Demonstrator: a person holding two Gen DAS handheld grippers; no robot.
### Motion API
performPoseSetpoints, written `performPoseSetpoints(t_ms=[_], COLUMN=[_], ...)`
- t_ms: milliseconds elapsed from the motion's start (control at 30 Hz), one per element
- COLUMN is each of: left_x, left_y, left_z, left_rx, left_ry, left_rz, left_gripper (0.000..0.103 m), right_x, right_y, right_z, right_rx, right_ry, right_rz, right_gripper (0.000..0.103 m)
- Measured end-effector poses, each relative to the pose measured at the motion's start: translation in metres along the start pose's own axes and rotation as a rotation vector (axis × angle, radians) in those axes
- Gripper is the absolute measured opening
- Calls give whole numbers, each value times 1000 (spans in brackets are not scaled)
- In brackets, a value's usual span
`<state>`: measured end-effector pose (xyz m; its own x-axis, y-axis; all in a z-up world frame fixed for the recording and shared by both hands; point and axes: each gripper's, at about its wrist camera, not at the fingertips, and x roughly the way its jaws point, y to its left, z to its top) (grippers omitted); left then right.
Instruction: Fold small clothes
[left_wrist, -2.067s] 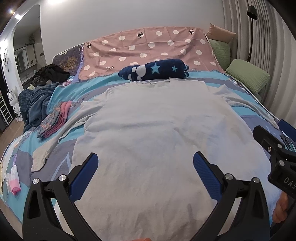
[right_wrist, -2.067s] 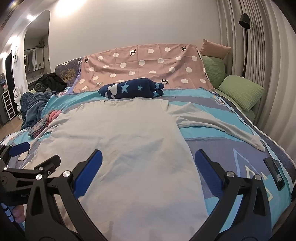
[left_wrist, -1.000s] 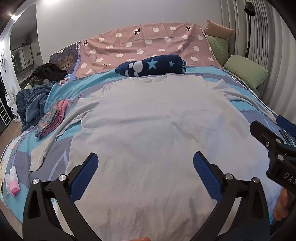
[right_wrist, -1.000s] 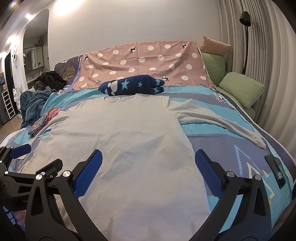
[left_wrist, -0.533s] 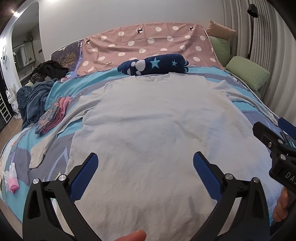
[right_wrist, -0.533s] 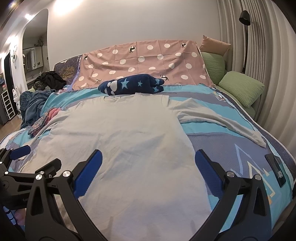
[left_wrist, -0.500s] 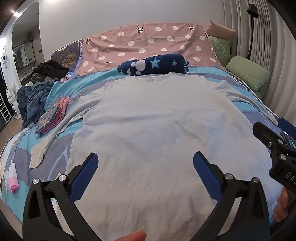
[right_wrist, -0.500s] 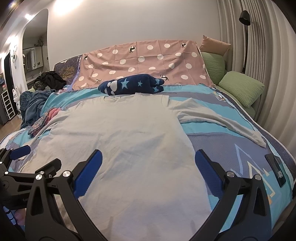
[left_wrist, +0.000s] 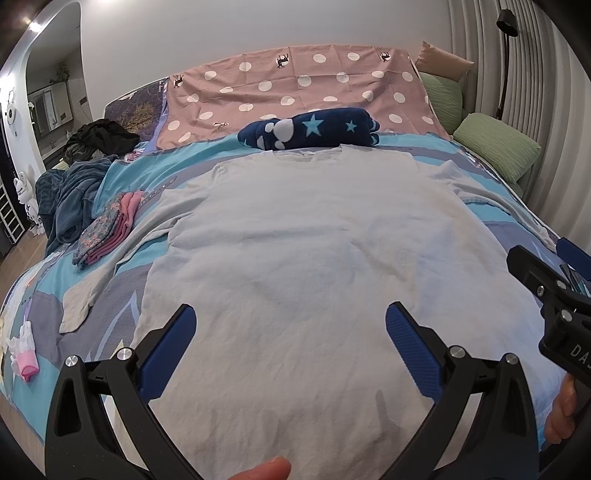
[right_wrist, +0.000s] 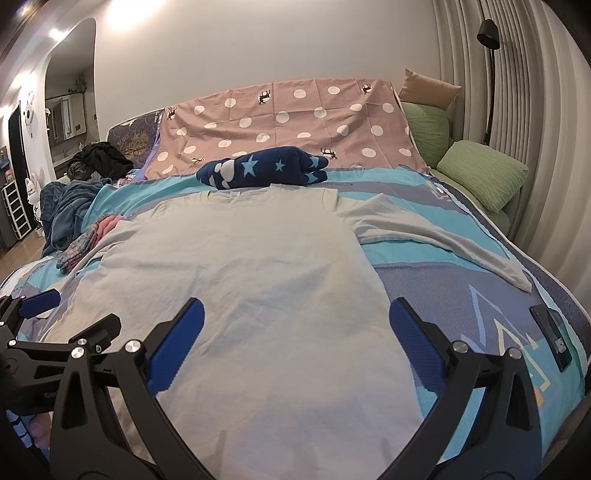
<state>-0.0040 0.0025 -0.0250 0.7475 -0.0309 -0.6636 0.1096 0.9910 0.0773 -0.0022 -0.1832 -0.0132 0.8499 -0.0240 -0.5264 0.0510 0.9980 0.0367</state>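
A pale grey long-sleeved shirt (left_wrist: 314, 258) (right_wrist: 258, 288) lies spread flat on the bed, collar at the far end, hem toward me. Its right sleeve (right_wrist: 443, 240) stretches out over the blue bedspread; the left sleeve (left_wrist: 110, 273) trails off to the left. My left gripper (left_wrist: 290, 325) hovers open above the lower part of the shirt, nothing between its blue pads. My right gripper (right_wrist: 295, 317) is open too, above the shirt's lower right side. Each gripper shows at the edge of the other's view: the right gripper (left_wrist: 554, 291), the left gripper (right_wrist: 55, 317).
A navy star-patterned bundle (left_wrist: 310, 127) lies beyond the collar, before a pink dotted cover (left_wrist: 295, 81). Folded pink and floral clothes (left_wrist: 107, 229) and small socks (left_wrist: 24, 350) sit left. Green pillows (right_wrist: 480, 173) are at the right, a phone (right_wrist: 554, 336) by the right edge.
Both views have shifted only slightly, with the bed a touch lower in frame than a second ago. The shirt lies as before and both grippers stay open.
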Motion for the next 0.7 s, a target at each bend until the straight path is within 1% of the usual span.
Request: performPoseSetpoints(t_ms=[367,700], left_x=[0,8], left_y=[2,3], left_z=[-1,-3], left_rx=[-2,-6], left_ry=[10,33], left_rz=[-5,-4], left_gripper=[102,102], right_x=[-1,4], right_y=[3,8], right_z=[-2,2], right_rx=[-1,-19], right_ry=[10,23], right_rz=[1,-4], right_gripper=[101,101])
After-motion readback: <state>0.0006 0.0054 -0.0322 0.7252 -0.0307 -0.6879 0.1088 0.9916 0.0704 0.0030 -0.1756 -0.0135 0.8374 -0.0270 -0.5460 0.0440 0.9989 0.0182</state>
